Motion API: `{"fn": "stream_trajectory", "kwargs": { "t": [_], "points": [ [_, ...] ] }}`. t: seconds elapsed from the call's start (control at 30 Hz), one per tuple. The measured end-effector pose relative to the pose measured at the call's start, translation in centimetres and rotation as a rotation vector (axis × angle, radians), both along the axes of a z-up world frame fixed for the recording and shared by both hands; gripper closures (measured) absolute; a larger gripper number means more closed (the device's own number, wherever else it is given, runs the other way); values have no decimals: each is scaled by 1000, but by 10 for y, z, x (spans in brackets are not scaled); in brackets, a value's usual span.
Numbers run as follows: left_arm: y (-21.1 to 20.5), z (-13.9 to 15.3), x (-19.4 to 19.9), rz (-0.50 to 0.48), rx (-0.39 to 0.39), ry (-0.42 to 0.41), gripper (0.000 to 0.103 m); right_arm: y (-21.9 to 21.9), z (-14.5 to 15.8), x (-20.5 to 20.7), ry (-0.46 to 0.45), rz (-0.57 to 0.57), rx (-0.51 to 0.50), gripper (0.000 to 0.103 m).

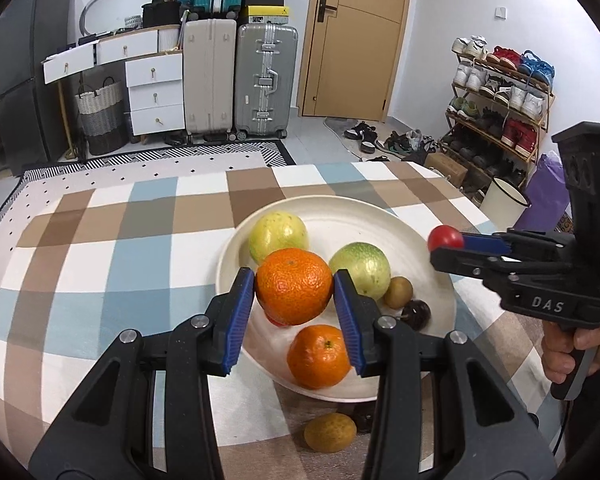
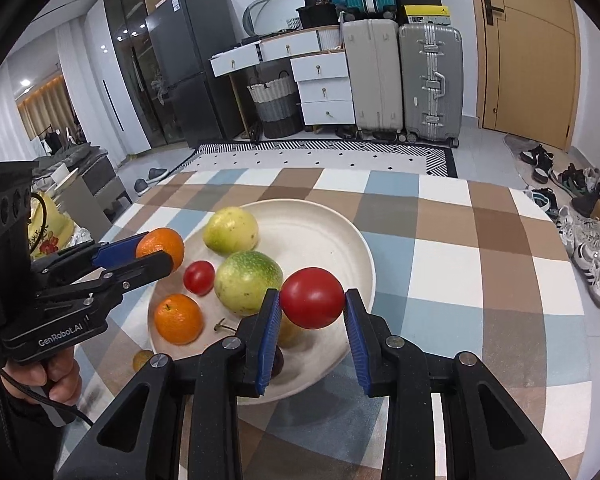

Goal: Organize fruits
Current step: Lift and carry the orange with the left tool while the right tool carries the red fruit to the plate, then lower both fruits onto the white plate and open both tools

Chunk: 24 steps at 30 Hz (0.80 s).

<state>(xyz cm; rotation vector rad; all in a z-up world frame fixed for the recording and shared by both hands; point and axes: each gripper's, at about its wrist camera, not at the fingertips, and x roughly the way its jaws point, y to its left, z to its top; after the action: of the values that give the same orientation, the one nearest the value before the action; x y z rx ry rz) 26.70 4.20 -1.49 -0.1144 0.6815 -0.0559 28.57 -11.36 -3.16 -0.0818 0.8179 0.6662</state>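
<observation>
My left gripper (image 1: 294, 292) is shut on an orange mandarin (image 1: 294, 286) and holds it just above the white plate (image 1: 340, 208). My right gripper (image 2: 312, 304) is shut on a red tomato (image 2: 312, 298) over the plate's (image 2: 340, 232) right side. On the plate lie a yellow-green round fruit (image 2: 231, 230), a green round fruit (image 2: 247, 282), a small tomato (image 2: 199, 277), a second mandarin (image 2: 179, 319), a kiwi (image 1: 398, 292) and a dark fruit (image 1: 418, 314). Each wrist view shows the other gripper from the side with its fruit: right gripper (image 1: 446, 246), left gripper (image 2: 160, 252).
A small yellowish fruit (image 1: 330, 432) and a dark one (image 1: 364, 416) lie on the checked tablecloth (image 1: 120, 240) in front of the plate. Suitcases (image 1: 266, 80), white drawers (image 1: 154, 92) and a shoe rack (image 1: 500, 100) stand across the room. A hand (image 2: 56, 376) grips the left handle.
</observation>
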Motion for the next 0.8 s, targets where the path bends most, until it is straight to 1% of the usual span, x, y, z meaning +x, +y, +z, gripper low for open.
{"fn": "stream_trajectory", "kwargs": {
  "t": [0.23, 0.3, 0.47, 0.53, 0.73, 0.77, 0.8],
  "points": [
    [-17, -12, 5, -45, 9, 21, 65, 3, -10, 3, 19, 4, -16, 70],
    [-22, -12, 3, -53, 22, 14, 65, 4, -11, 3, 20, 9, -21, 70],
    [-31, -12, 1, -78, 23, 7, 65, 6, -13, 3, 28, 13, -29, 70],
    [-36, -12, 0, -97, 17, 11, 65, 6, -13, 4, 29, 7, -29, 70],
    [-51, -17, -2, -135, 42, 26, 65, 3, -11, 5, 31, -4, -17, 70],
    [-52, -18, -1, -136, 43, 31, 65, 3, -10, 5, 28, -6, -15, 68],
    [-52, -20, 0, -137, 42, 40, 65, 2, -8, 5, 25, -10, -12, 62]
  ]
}}
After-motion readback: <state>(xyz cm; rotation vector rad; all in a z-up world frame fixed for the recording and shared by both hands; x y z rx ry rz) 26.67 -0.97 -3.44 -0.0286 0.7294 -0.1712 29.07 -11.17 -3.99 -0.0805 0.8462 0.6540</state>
